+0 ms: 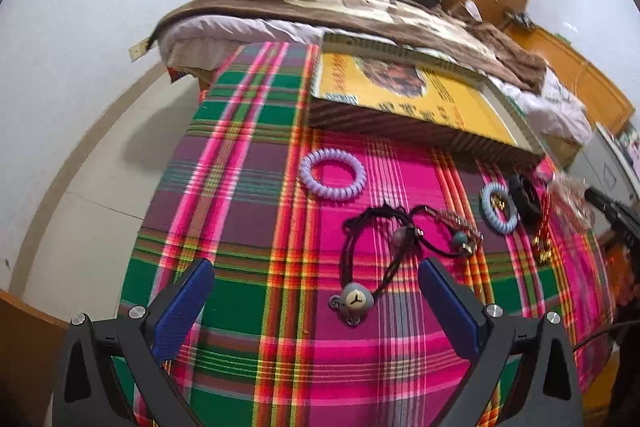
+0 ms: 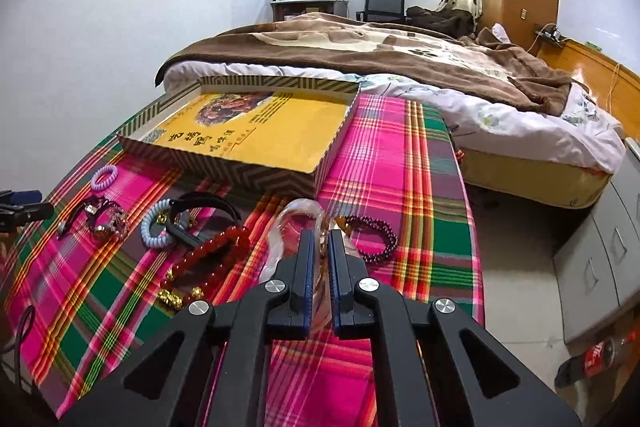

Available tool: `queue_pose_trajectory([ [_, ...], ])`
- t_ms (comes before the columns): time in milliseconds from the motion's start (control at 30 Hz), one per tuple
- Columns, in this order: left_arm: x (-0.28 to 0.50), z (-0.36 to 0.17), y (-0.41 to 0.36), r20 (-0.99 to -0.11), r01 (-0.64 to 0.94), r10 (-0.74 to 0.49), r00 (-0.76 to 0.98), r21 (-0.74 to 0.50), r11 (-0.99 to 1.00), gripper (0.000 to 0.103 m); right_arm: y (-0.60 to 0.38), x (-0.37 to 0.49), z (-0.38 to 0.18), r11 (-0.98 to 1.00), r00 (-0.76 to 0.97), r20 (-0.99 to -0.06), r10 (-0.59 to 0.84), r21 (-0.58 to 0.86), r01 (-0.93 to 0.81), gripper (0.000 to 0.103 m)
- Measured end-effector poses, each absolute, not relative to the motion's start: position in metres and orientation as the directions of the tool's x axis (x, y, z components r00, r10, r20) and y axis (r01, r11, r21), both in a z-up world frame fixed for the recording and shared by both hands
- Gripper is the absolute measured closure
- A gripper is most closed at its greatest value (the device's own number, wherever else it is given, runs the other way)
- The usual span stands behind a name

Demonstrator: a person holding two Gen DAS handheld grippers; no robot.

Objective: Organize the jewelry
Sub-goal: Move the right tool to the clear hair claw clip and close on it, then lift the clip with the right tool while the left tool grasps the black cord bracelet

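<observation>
My left gripper [image 1: 316,277] is open above the plaid cloth, its blue fingers either side of a black cord hair tie with a grey bear charm [image 1: 354,301]. A lilac coil hair tie [image 1: 333,174] lies beyond it. My right gripper [image 2: 321,241] is shut on a clear bangle [image 2: 298,217], held just above the cloth. Beside it lie a red bead bracelet [image 2: 208,261], a dark purple bead bracelet [image 2: 374,237], a pale blue coil tie [image 2: 158,227] and a black band [image 2: 200,205]. The yellow-lined open box [image 2: 256,139] sits behind them.
The plaid cloth [image 2: 400,155] covers a narrow table whose right edge drops to the floor. A bed with a brown blanket [image 2: 380,55] lies beyond. Grey drawers [image 2: 600,251] stand at the right. A beaded hair tie [image 1: 460,227] lies near the bear tie.
</observation>
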State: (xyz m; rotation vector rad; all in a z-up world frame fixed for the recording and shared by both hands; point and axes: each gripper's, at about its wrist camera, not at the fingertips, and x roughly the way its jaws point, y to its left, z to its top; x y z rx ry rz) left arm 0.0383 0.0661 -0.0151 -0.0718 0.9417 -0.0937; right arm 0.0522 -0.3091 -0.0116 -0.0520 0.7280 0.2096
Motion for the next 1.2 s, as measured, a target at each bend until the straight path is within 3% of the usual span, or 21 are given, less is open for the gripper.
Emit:
queue_pose_trajectory([
  [167,0.041,-0.024,0.057,-0.817,0.077,-0.131,0.561,-0.106,0.991,0.0,-0.316,0.051,-0.014,0.98,0.718,-0.672,0.179,0.056,-0.192,0.096],
  [267,0.041,-0.029,0.055,-0.825,0.087,-0.136,0.549,-0.105,0.991,0.0,-0.316,0.052,-0.009,0.977,0.716,-0.674,0.182,0.043,-0.208,0.083],
  [333,0.041,-0.031,0.054,-0.828,0.09,-0.133,0.545,-0.101,0.991,0.0,-0.317,0.055,-0.009,0.976,0.71,-0.678,0.188,0.045,-0.215,0.062],
  [400,0.042,-0.033,0.052,-0.833,0.087,-0.132,0.538,-0.1,0.991,0.0,-0.317,0.061,-0.013,0.981,0.694,-0.701,0.163,0.039,-0.19,0.059],
  [733,0.039,-0.04,0.05,-0.837,0.075,-0.131,0.531,-0.108,0.991,0.0,-0.289,0.044,-0.021,0.976,0.722,-0.674,0.155,-0.009,-0.217,0.059],
  [933,0.041,-0.044,0.044,-0.848,0.076,-0.109,0.519,-0.081,0.994,0.0,-0.276,0.066,-0.04,0.975,0.652,-0.751,0.109,-0.048,-0.217,0.06],
  [1100,0.043,-0.044,0.04,-0.848,0.077,-0.105,0.519,-0.076,0.994,0.0,-0.275,0.067,-0.045,0.979,0.647,-0.76,0.059,-0.082,-0.185,0.091],
  [1200,0.045,-0.045,0.038,-0.847,0.071,-0.085,0.525,-0.056,0.996,0.0,-0.275,0.063,-0.042,0.979,0.656,-0.753,0.06,-0.083,-0.186,0.091],
])
